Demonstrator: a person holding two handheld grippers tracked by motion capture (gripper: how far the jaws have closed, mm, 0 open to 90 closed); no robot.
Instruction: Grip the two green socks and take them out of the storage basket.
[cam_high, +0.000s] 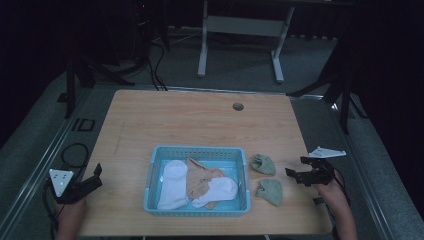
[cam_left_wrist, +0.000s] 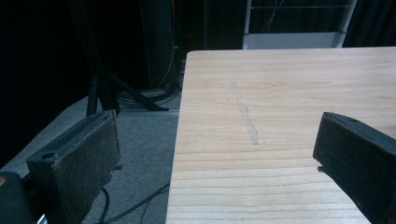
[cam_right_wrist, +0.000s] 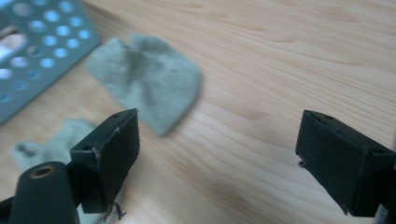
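Two soft, light green socks (cam_high: 263, 164) are seen lying flat on the worktop (cam_high: 200, 125) beside a blue basket (cam_high: 155, 165), near the empty, wide-open right tongs (cam_high: 298, 173); any bunched fold could likely be pinched, while the left tongs (cam_high: 92, 180) are held open and empty.

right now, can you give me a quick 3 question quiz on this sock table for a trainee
1. True or false: both green socks (far one, near one) lie inside the blue basket.
2. How many white socks are in the basket? A) none B) two C) four
3. Fill in: both the left tongs and the right tongs are open and hold ____.

Key
1. False. They lie on the wooden table, right of the basket, near the right tongs.
2. B: one at the left, one at the right, with a tan sock between.
3. Nothing.
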